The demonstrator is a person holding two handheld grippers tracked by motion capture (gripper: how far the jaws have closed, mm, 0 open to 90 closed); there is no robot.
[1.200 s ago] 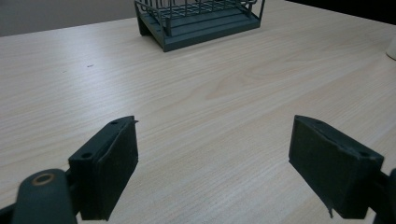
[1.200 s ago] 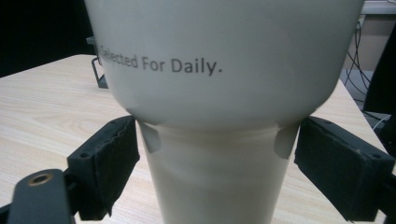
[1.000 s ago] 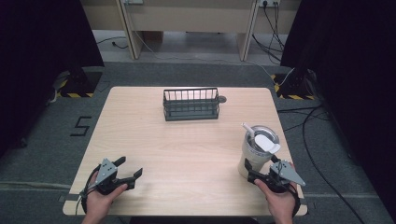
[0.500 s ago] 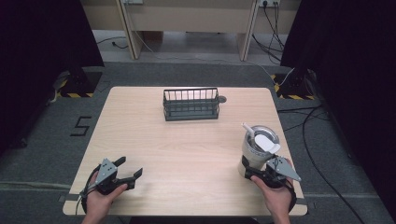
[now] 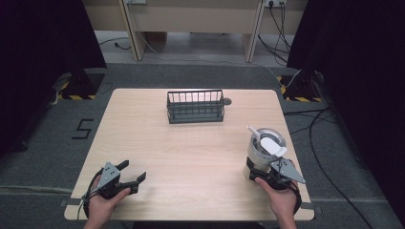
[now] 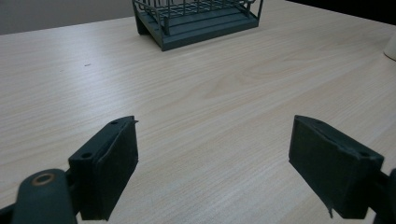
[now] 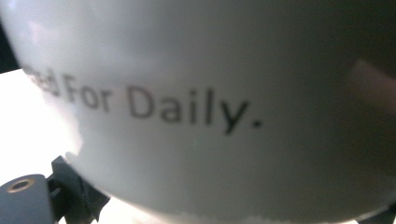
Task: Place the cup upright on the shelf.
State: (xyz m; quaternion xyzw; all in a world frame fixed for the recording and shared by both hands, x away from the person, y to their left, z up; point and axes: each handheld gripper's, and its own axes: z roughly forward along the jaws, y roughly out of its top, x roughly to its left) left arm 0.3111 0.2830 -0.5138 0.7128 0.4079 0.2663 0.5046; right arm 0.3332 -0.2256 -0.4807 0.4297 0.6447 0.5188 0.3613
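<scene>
The white cup [image 5: 264,151], with a lid and a straw or spoon-like piece poking up at its rim, stands upright near the right front corner of the surface [image 5: 200,157]; in the right gripper view its wall [image 7: 210,102] sits so close that the printed words "For Daily." blur. The right tongs [image 5: 263,175] are pushed up against the cup's lower body, seemingly with a jaw on either side, but whether they are spread or already pinching it I cannot tell. The risk from here, as I judge it, is a low grip on a tall, top-heavy cup: a squeeze off the centre line or a forward nudge could tip it or slide it toward the near edge, and the loose-looking lid might spill whatever is inside. The left tongs [image 5: 130,174] rest spread wide near the left front corner, gripping nothing. The dark wire rack [image 5: 195,106] stands well apart at the far middle.
</scene>
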